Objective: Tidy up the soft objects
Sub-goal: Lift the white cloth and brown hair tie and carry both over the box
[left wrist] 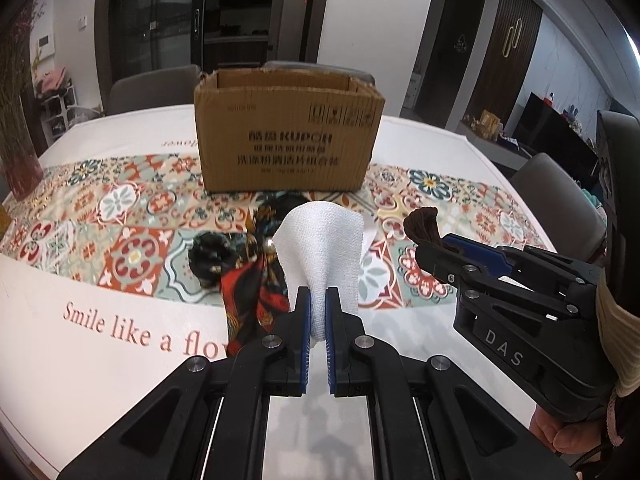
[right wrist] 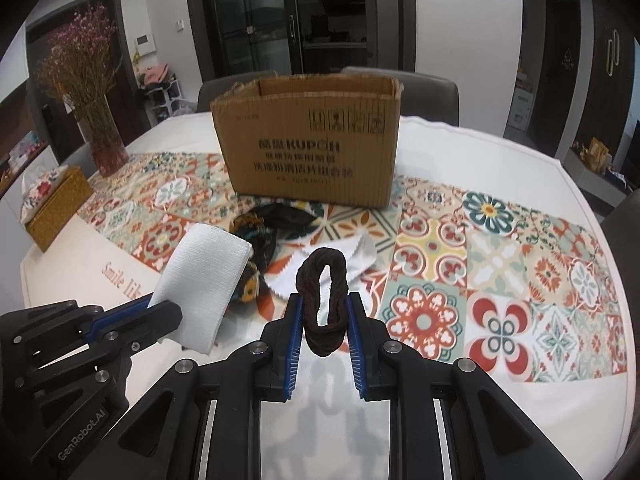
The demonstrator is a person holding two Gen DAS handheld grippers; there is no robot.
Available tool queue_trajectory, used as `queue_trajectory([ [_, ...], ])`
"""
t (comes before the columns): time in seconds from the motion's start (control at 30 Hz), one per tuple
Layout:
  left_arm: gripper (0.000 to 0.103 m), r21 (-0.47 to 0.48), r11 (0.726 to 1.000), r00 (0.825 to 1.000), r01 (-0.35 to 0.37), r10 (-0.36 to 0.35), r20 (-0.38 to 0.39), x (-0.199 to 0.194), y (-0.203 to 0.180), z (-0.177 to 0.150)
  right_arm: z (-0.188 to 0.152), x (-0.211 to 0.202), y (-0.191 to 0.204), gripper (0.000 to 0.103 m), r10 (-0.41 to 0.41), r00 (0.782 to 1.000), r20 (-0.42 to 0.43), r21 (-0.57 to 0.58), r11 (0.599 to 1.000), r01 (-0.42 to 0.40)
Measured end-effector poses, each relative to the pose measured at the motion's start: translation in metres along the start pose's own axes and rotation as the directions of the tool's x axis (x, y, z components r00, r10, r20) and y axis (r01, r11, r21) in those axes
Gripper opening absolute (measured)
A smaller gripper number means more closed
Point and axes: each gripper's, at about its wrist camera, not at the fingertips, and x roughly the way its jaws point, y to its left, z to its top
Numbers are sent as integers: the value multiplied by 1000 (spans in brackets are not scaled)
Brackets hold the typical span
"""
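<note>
My left gripper (left wrist: 318,300) is shut on a white cloth (left wrist: 320,248), which stands up from its blue pads above the table. In the right wrist view the same white cloth (right wrist: 204,280) and left gripper (right wrist: 160,308) sit at the lower left. My right gripper (right wrist: 323,304) is shut on a dark brown hair tie (right wrist: 322,300), a twisted loop held upright; from the left wrist, the right gripper (left wrist: 436,252) holds the brown hair tie (left wrist: 422,224) at right. A dark patterned scarf (left wrist: 248,276) lies on the tablecloth below. An open cardboard box (left wrist: 288,132) stands behind.
A second white cloth (right wrist: 352,258) lies flat beside the scarf (right wrist: 264,236). A vase of dried flowers (right wrist: 100,136) and a woven tissue box (right wrist: 56,200) stand at the table's left. Chairs (left wrist: 152,88) ring the far edge. A person's hand (left wrist: 560,432) holds the right gripper.
</note>
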Motion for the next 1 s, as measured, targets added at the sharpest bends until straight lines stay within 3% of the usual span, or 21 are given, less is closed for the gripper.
queue_trajectory([
  [0.53, 8, 36, 999, 993, 2, -7, 117, -30, 11, 45, 41, -35, 12, 23, -18, 994, 112, 13, 1000, 17],
  [1.0, 8, 69, 998, 976, -1, -14, 215, -37, 26, 89, 86, -45, 21, 23, -63, 975, 215, 36, 998, 56],
])
